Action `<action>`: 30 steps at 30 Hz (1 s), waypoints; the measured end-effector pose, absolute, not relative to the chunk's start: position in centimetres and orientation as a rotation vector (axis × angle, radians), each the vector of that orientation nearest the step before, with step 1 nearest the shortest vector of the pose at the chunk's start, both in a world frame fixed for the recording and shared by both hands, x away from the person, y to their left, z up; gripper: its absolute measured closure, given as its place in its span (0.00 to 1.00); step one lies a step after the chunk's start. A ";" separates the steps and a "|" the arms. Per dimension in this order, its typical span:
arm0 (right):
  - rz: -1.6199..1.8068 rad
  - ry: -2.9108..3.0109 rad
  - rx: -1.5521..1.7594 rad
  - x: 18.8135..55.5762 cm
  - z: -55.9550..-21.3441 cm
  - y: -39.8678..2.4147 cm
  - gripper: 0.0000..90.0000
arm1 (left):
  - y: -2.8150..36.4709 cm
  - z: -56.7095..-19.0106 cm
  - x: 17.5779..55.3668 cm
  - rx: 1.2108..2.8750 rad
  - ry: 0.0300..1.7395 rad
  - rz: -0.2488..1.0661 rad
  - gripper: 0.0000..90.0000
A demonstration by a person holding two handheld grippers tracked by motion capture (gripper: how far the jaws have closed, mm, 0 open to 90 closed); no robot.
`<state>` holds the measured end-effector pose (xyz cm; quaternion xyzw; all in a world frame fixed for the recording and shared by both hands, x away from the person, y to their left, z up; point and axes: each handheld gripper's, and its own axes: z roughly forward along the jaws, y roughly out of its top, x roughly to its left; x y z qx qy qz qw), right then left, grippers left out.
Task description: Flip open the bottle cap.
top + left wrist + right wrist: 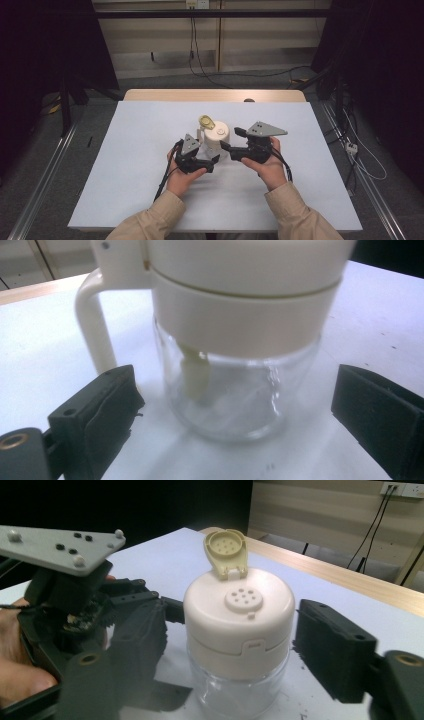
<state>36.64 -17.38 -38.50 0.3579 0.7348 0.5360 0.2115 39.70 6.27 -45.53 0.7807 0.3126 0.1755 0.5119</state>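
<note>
Upright glass jar (pixel 239 645), cream lid (pixel 239 611) (flap open)

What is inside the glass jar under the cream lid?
The jar looks empty: through the clear glass only a cream stub hanging from the lid shows, with the white table behind. The lid's collar hides the jar's top. The flip cap stands open over sifter holes.

**Jar between two sets of tongs at mid-table**

The jar (pixel 216 142) stands upright on the table (pixel 130 150), near its middle. Its flip cap (pixel 206 121) stands open at the far side of the lid (pixel 239 612). The left tongs (pixel 212 161) sit just left of the jar at its near side, the right tongs (pixel 231 140) just right of it, each straddling the jar without touching
</note>
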 end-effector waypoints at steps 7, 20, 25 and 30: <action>1.473 2.046 1.021 35.4 -40.0 -18.4 0.18 | 8.8 -45.0 38.8 1.867 0.744 0.401 0.05; 1.453 2.025 1.080 33.7 -42.0 -20.9 0.12 | 13.2 -44.2 37.6 1.880 0.742 0.414 0.05; 1.427 2.037 1.083 33.1 -42.6 -21.4 0.11 | 14.5 -44.0 37.0 1.874 0.737 0.403 0.05; 1.421 2.031 1.083 32.3 -43.0 -22.2 0.09 | 16.0 -43.8 36.6 1.857 0.749 0.406 0.05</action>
